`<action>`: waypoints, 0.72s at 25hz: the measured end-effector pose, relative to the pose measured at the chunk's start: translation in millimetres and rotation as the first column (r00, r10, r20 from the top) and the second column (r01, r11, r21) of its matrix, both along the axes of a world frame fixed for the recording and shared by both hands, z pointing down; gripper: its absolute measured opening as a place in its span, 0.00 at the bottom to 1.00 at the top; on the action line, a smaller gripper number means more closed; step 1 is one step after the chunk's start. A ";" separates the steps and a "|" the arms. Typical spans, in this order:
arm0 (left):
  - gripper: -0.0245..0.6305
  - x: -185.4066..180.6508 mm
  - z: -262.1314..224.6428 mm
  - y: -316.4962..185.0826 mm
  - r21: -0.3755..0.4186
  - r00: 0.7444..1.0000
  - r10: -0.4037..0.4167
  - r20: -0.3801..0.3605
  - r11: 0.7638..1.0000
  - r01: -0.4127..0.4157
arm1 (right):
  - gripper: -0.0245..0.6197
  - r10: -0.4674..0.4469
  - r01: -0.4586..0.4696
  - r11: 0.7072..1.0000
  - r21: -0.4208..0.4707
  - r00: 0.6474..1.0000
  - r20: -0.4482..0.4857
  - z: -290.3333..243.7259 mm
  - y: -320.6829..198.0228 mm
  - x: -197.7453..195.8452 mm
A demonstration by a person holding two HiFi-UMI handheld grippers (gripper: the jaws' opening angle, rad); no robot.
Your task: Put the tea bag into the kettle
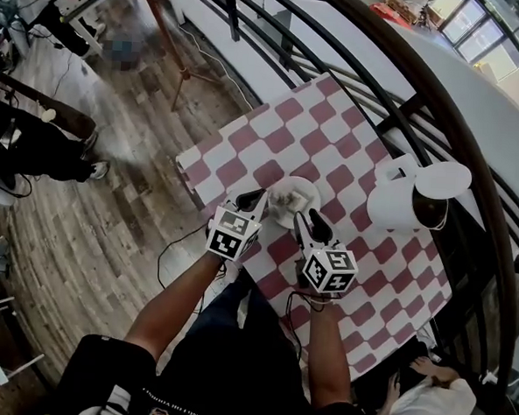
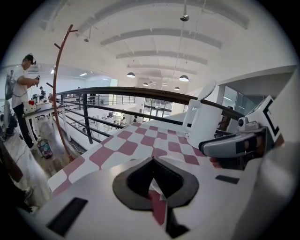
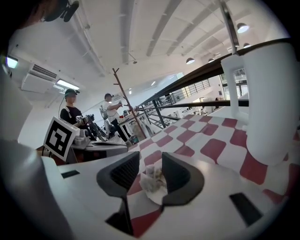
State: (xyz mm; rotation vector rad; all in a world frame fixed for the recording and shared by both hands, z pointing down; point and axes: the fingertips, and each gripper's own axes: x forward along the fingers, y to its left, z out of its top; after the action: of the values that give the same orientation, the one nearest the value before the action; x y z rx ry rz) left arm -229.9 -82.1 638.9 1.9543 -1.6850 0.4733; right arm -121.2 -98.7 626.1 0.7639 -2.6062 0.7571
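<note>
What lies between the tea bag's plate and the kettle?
Nothing but bare checkered tablecloth; the head view shows only cloth between the plate holding the tea bag and the white kettle.

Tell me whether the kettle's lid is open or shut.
Open. In the head view the kettle stands upright on the checked table, and its lid is flipped back, leaving the mouth uncovered.

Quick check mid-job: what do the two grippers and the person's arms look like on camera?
Both the left gripper and right gripper have white bodies, black tapered jaws with ribbed inner faces, and a white cube carrying black square markers. Dark cables trail beneath them. The person wears a black short-sleeved shirt with small print.
</note>
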 end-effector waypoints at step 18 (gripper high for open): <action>0.04 -10.2 35.4 28.0 -0.080 0.999 -0.041 -0.023 0.996 0.039 | 0.26 -0.088 0.085 0.995 -0.059 0.994 -0.057 36.2 21.7 -29.3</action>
State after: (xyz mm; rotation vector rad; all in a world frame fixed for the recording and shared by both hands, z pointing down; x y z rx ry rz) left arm -240.1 -54.1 674.3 1.8591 -1.6612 0.4921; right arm -150.5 -77.0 662.3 0.6428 -2.5357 0.7670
